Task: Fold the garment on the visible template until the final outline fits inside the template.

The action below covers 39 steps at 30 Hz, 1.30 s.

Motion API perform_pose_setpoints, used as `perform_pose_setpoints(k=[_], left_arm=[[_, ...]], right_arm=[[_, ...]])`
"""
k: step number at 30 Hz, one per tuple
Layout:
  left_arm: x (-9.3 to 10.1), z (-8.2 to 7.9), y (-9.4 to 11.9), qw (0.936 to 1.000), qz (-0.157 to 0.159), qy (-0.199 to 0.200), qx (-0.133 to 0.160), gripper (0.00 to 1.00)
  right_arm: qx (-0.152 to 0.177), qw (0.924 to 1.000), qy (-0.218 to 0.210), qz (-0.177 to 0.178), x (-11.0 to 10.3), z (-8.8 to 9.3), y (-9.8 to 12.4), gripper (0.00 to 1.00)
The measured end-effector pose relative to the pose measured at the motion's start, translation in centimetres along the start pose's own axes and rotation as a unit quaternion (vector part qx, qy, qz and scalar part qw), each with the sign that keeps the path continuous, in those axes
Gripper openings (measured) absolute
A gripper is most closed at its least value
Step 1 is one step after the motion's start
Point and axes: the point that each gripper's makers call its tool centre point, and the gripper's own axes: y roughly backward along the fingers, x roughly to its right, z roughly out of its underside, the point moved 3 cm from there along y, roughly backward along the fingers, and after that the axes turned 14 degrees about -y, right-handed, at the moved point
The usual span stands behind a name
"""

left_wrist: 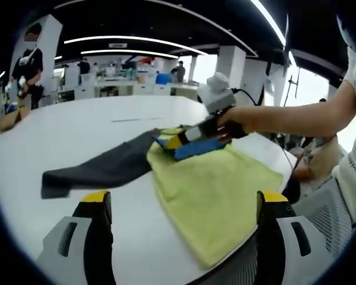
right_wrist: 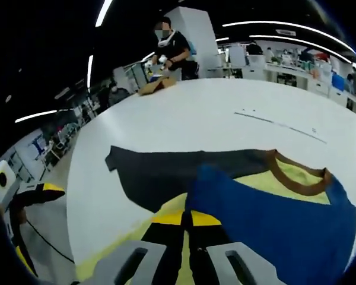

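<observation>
The right hand-held gripper (left_wrist: 184,142), jaws closed on the blue sleeve (right_wrist: 273,225) of the yellow, grey-sleeved shirt (left_wrist: 213,190), seems mid-fold on the white tabletop (left_wrist: 95,130); the left hand-held gripper (left_wrist: 184,237) waits open, perhaps for the grey sleeve (left_wrist: 98,169) next.

My left gripper view: set back at the white table (left_wrist: 77,127) edge, facing across it, garment (left_wrist: 213,190) at 12 o'clock. My right gripper view: low, very near the garment (right_wrist: 273,219). Shared: garment, table (right_wrist: 196,113), background person (right_wrist: 172,50).

Garment's (right_wrist: 273,219) blue part cut off at edge, collar (brown) partly folded under
</observation>
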Motion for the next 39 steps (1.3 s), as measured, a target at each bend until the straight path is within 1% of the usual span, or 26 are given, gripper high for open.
perform_pose_setpoints(k=[2,4,7,10,13,17,22,24,27,32,36,39], left_arm=[[0.0,0.0,0.0,1.0000,0.000,-0.002,-0.001,0.99],[0.0,-0.1,0.1,1.0000,0.000,-0.003,-0.001,0.99],[-0.1,-0.1,0.1,1.0000,-0.001,-0.004,-0.001,0.99],[-0.2,-0.1,0.0,1.0000,0.000,-0.007,-0.005,0.99],[-0.4,-0.3,-0.2,0.9999,0.001,-0.010,-0.006,0.99],[-0.6,-0.4,-0.5,0.9998,0.004,-0.016,-0.008,0.99],[-1.4,-0.5,-0.7,0.9997,0.002,-0.021,-0.011,0.99],[-1.6,-0.5,-0.8,0.9996,0.001,-0.023,-0.014,0.99],[-1.9,-0.1,-1.1,0.9993,0.002,-0.028,-0.024,0.99],[-2.7,0.1,-1.5,0.9990,-0.001,-0.033,-0.031,0.99],[-4.0,0.2,-1.8,0.9989,-0.014,-0.030,-0.032,0.99],[-4.9,0.2,-2.0,0.9986,-0.025,-0.034,-0.032,0.99]], right_arm=[[0.002,1.0000,0.006,-0.001,-0.2,-0.1,0.1,0.00],[0.004,0.9998,0.018,0.003,0.1,-0.3,0.2,0.07],[0.004,0.9990,0.041,0.016,0.6,-0.6,1.0,0.19],[0.010,0.9981,0.058,0.021,1.1,-1.0,1.8,0.35],[0.012,0.9973,0.067,0.026,1.5,-1.2,2.8,0.46],[0.018,0.9964,0.074,0.038,2.6,-1.4,3.8,0.58],[0.028,0.9970,0.057,0.045,3.8,-1.1,5.4,0.71],[0.029,0.9968,0.054,0.051,4.5,-0.9,6.0,0.73],[0.030,0.9950,0.061,0.074,5.7,-0.6,6.9,0.77],[0.039,0.9944,0.053,0.082,7.0,-0.4,8.4,0.82],[0.047,0.9935,0.043,0.094,8.3,0.0,10.0,0.87],[0.054,0.9928,0.034,0.102,9.2,0.2,11.2,0.87]])
